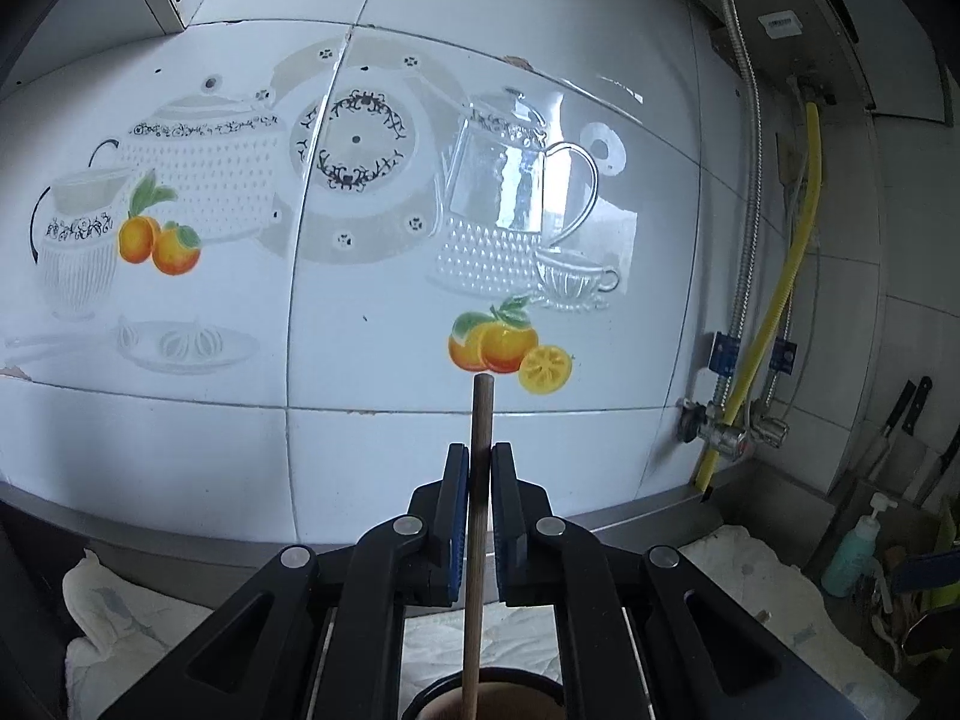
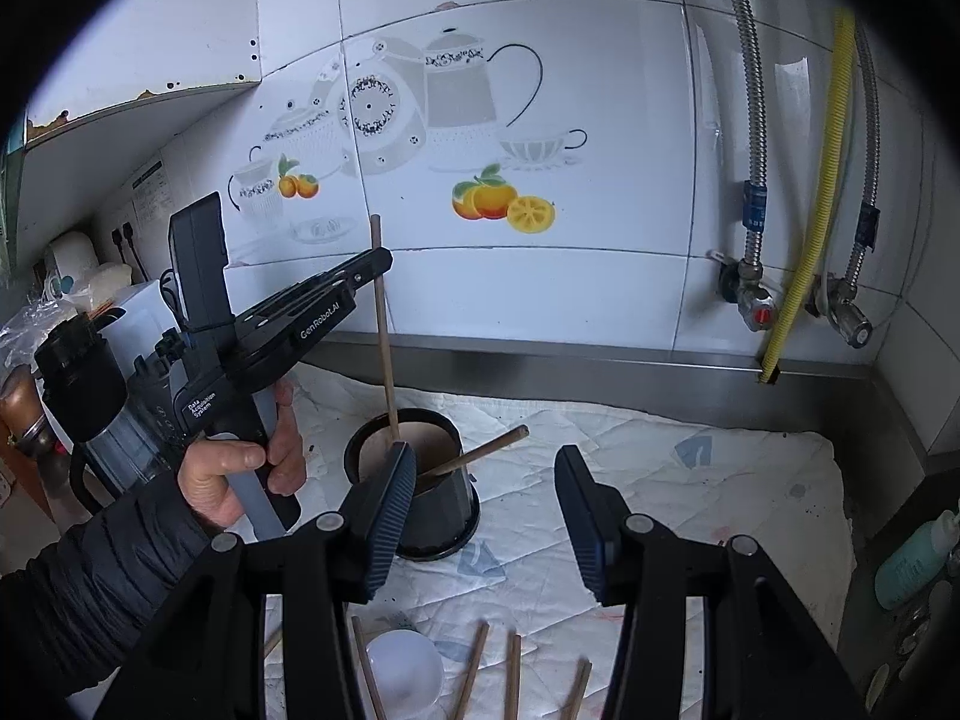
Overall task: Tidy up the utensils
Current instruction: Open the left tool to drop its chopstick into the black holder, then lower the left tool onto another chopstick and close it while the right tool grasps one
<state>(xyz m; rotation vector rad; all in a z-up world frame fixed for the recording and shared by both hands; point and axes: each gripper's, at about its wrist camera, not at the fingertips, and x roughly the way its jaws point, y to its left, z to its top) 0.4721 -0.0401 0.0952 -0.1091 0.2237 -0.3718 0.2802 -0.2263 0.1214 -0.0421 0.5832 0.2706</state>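
At the left of the right wrist view: a hand (image 2: 240, 474) in a dark quilted sleeve (image 2: 90, 588) holds the left gripper (image 2: 384, 261), fingers closed narrow on an upright wooden chopstick (image 2: 384, 330). Its lower end stands inside the dark utensil cup (image 2: 447, 516); its top rises above the fingers against the tiled wall (image 2: 600, 276).

Lower centre of the same view: the utensil cup stands on a white cloth (image 2: 660, 480) that covers the desk (image 2: 888, 414). A second chopstick (image 2: 480, 453) leans out of the cup toward the right.

Lower centre, foreground: the right gripper (image 2: 486, 510), fingers standing apart at middling width, nothing between the pads; the cup sits just behind the left-hand finger (image 2: 390, 516).

Bottom edge: a small white dish (image 2: 402, 669) and several loose chopsticks (image 2: 513, 678) lie on the cloth.

Right of the frame: a yellow hose (image 2: 822, 210) and braided metal hoses (image 2: 750, 120) run down the wall to valves; a teal pump bottle (image 2: 912, 564) stands at the lower right.

Left wrist view, centre: the same grip seen head-on, the left gripper (image 1: 479, 462) with both pads (image 1: 459, 516) pressed on the chopstick (image 1: 477, 540), the cup's rim (image 1: 540, 687) at the bottom edge directly below.
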